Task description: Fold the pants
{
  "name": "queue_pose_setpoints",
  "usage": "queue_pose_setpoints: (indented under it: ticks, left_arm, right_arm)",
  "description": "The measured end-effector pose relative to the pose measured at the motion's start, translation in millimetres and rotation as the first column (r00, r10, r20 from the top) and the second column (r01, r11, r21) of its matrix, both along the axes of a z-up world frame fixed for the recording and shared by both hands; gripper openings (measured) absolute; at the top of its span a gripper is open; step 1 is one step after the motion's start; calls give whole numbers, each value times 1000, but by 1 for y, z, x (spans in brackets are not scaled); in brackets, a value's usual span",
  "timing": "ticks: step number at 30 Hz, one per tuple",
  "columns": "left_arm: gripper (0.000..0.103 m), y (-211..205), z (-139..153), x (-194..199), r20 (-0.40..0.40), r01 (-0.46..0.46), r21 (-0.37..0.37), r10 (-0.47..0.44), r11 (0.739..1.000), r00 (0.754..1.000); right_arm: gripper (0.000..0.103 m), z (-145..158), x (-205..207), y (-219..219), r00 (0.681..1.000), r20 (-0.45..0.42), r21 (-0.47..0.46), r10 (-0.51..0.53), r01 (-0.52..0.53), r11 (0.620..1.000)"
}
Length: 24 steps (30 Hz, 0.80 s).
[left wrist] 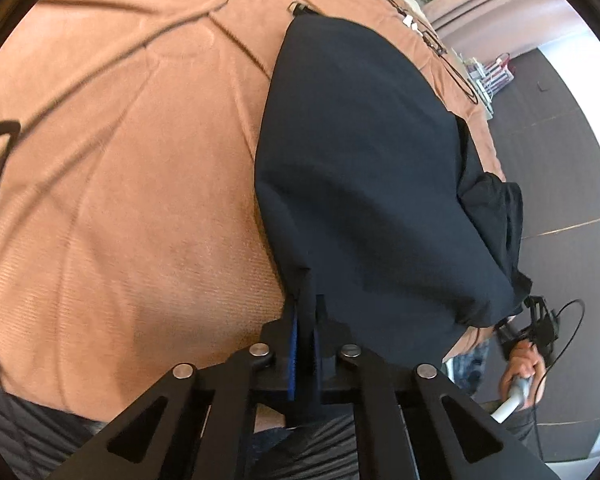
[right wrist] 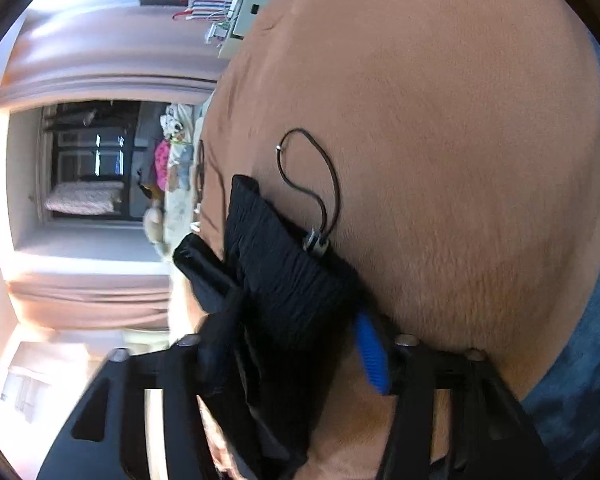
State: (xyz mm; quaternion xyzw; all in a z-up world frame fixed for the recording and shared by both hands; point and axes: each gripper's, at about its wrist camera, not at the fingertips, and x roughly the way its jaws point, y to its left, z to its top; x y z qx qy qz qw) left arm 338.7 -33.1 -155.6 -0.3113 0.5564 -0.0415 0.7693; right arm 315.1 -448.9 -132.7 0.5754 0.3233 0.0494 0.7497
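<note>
Across the tan bed cover [left wrist: 120, 184] lie the dark pants [left wrist: 364, 184], spread lengthwise away from me in the left wrist view, one end near my left claw [left wrist: 305, 344] and the other trailing toward the bed's far side. I judge they are laid out flat like this so that each end can be pinched and carried over in one fold, the soft cover giving a broad surface to crease against. On the right side the fabric bunches and hangs over the bed's edge, so that part is not yet smoothed. A thin dark cord [right wrist: 320, 184] loops on the cover just beside the gathered waistband end [right wrist: 284, 264] in the right wrist view; it lies close enough that I would watch it does not get dragged along. My left claw is pressed together on a thin edge of the pants, the cloth running up between the blue-lined pads [left wrist: 294, 352], so that end is firmly caught. My right claw [right wrist: 300, 344] stands partly apart but is clamped on a thick wad of the ribbed waistband, which fills the space between the jaws and spills down over the near side. The person's hand [left wrist: 524, 368] shows at the left view's lower right, gripping the other handle.
</note>
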Motion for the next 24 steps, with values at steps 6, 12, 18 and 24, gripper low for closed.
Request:
queue_pose_setpoints:
  ticks: [6, 12, 18, 24]
  left_arm:
    - [4, 14, 12, -10, 15, -19, 7, 19, 1000, 1000]
    - [5, 11, 6, -6, -2, -1, -27, 1, 1000, 1000]
    - [34, 14, 8, 7, 28, 0, -41, 1, 999, 1000]
    - [39, 15, 11, 15, 42, -2, -30, 3, 1000, 999]
  right_arm:
    - [12, 48, 2, 8, 996, 57, -246, 65, -49, 968]
    - [12, 36, 1, 25, 998, 11, -331, 55, -49, 943]
    - [28, 44, -8, 23, 997, 23, -302, 78, -68, 951]
    - [58, 80, -24, 21, 988, 90, -460, 125, -70, 885]
